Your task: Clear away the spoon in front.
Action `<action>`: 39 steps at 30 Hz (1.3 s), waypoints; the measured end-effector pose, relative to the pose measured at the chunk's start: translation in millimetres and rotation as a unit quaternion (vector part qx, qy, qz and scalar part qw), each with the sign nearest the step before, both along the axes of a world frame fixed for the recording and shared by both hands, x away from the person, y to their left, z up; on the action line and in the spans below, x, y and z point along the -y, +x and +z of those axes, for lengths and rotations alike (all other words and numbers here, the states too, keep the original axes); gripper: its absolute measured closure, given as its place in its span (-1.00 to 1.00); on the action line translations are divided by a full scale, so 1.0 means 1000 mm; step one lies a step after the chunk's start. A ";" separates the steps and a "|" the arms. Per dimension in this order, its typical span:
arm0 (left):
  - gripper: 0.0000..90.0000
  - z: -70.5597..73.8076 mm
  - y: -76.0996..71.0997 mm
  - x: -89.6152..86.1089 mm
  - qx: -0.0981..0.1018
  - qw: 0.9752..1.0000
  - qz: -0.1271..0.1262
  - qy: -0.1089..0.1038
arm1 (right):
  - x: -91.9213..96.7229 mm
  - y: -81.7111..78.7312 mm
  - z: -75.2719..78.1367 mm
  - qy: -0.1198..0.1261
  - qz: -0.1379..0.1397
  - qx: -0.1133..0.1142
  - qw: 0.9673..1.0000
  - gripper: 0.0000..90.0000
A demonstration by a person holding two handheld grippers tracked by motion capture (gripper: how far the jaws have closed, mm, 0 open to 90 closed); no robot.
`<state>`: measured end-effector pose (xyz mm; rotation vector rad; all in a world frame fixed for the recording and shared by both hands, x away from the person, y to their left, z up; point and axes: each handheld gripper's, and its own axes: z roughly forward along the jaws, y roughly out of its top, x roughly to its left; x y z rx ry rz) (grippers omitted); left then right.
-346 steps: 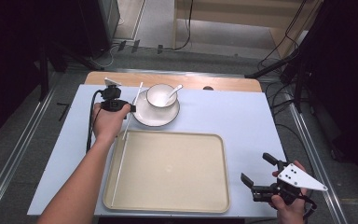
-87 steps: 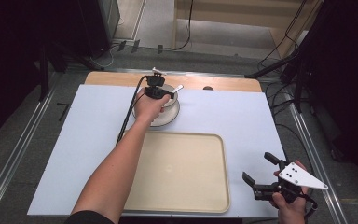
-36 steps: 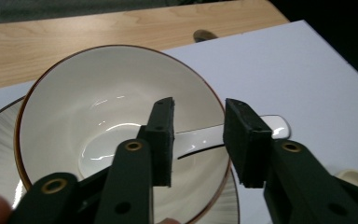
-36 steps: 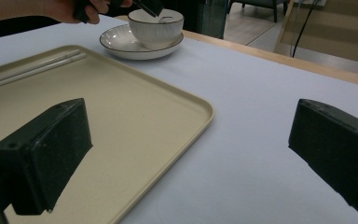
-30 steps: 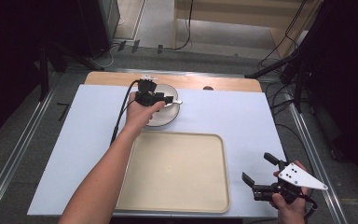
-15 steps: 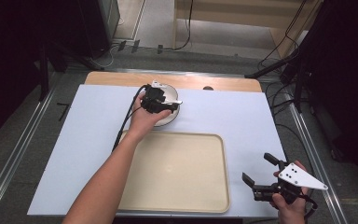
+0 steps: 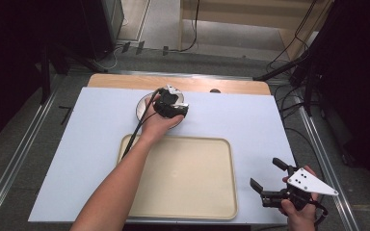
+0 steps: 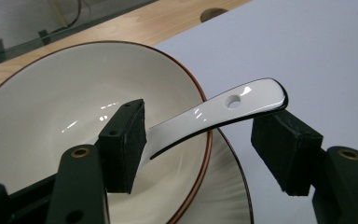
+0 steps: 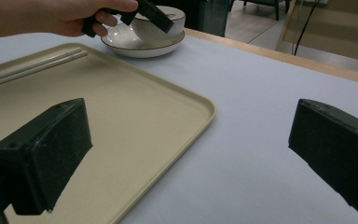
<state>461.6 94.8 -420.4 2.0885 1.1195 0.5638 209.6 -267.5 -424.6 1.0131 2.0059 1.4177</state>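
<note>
High view: counter [image 7: 250, 120] evenly and brightly lit from above; surroundings fall to near black at left and right edges. Shadows soft and faint; slight softness overall, straight rails bow a little toward the frame edges.
Left tool view: bright, diffuse light; white glare streaks on the spoon [image 8: 233, 105] and inside the bowl [image 8: 51, 126]; near jaws slightly soft, bowl sharp.
Right tool view: even light; near jaws large and blurred; tray [image 9: 135, 116] with mild sheen; background beyond the counter dim and soft.
</note>
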 end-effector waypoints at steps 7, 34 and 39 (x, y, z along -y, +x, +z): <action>-0.13 -0.004 0.002 0.007 0.013 1.000 0.005 0.023 | 0.000 0.000 0.000 0.000 0.001 -0.002 1.000 -1.00; 0.91 0.016 0.000 0.005 0.096 0.995 0.003 0.027 | 0.000 0.000 -0.001 -0.001 0.004 -0.003 1.000 -1.00; 0.94 0.022 0.005 -0.009 0.094 0.995 0.025 0.005 | 0.000 0.000 -0.001 -0.001 0.003 -0.003 1.000 -1.00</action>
